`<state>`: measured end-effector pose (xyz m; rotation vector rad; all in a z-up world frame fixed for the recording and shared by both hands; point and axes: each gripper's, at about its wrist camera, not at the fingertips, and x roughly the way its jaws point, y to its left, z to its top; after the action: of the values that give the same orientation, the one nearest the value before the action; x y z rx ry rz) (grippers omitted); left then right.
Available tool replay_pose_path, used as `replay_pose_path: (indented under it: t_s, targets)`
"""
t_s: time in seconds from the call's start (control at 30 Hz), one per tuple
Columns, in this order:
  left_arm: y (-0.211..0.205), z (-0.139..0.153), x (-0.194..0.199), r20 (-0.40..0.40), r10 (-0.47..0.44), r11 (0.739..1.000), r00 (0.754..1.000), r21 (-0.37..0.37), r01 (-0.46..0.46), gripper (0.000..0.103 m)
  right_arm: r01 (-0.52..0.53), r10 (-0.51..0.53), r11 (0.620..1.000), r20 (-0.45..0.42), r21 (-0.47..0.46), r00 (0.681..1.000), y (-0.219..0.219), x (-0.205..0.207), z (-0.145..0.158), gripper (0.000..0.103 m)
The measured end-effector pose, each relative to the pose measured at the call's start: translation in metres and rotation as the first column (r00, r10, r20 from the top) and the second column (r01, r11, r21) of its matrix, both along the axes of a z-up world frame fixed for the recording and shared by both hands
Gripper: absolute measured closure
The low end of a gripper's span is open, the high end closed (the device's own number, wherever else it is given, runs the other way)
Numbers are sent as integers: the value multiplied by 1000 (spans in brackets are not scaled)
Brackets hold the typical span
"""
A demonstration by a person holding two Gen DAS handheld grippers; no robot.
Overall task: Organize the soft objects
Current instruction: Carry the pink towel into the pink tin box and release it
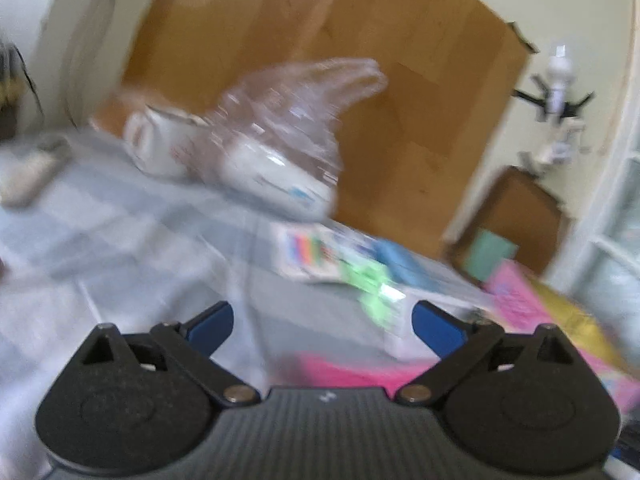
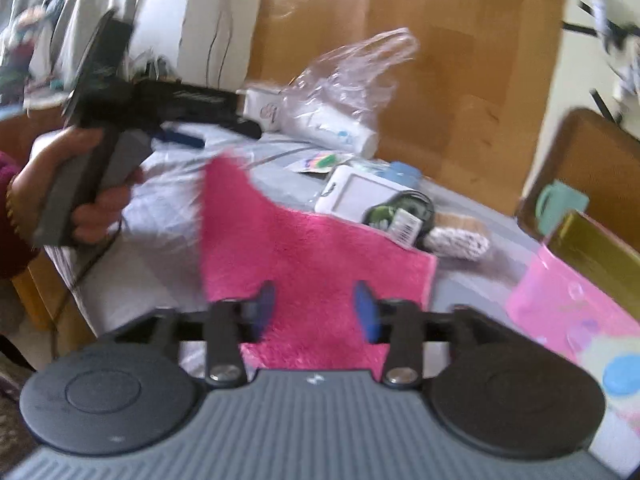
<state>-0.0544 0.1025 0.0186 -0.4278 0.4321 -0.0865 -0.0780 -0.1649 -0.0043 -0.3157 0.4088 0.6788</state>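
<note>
Pink towel (image 2: 316,248) lies just beyond the open right claw (image 2: 316,312).

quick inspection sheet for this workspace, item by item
surface: bed sheet, pale, checked, rumpled
job's things: pink towel lying on the sheet, one corner lifted; not held
clutter: clear plastic bag over white packs, white case, pink bag
grippers: left gripper open, nothing between its fingers; right gripper open over the towel, pads not pressing on it
cables: thin dark cable hanging on the wall
surroundings: wooden headboard, pale wall; views blurred
</note>
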Motion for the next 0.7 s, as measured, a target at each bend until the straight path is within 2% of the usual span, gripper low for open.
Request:
replay_pose_path:
  t_s: [0.07,0.13,0.2,0.23,0.27,0.3,0.33,0.37,0.43,0.47,0.6,0.7]
  targets:
    - [-14,1,-3,-41,-76,997,996,11,77,4,-3,3,999,-13,37,1000,-8,-1,-1,16]
    - [-33,-2,2,-129,-106,990,986,78,117,4,5,-4,1000,-23,30,1000,-8,6,-5,14]
    - [-50,-14,11,-240,-137,983,961,88,163,5,21,-21,1000,-63,7,998,-3,21,-14,14]
    - [-59,-16,9,-222,-124,979,967,133,156,7,27,-26,1000,-108,9,994,0,31,-20,18]
    - [-71,-19,8,-227,-140,969,964,169,181,8,32,-27,999,-153,25,988,0,35,-24,29]
    - [-81,-19,5,-226,-153,959,962,201,200,10,38,-28,997,-161,62,987,0,36,-28,41]
    - [-91,-19,4,-227,-185,948,956,215,235,17,16,-4,997,-140,80,990,4,30,-29,74]
    - [-99,-18,2,-229,-220,940,948,210,268,26,-34,43,996,-120,76,992,10,22,-27,95]
    - [-114,-14,-3,-238,-298,924,924,172,342,45,-90,101,991,-125,95,987,18,15,-25,95]
    - [-122,-9,-4,-230,-328,917,916,157,368,51,-110,120,989,-100,99,988,20,10,-24,95]
    - [-146,20,-7,-141,-391,892,910,186,412,51,-107,103,987,37,121,994,11,-7,-12,95]
    - [-171,49,7,-61,-447,871,892,199,450,51,-26,0,982,140,186,990,-14,-8,5,95]
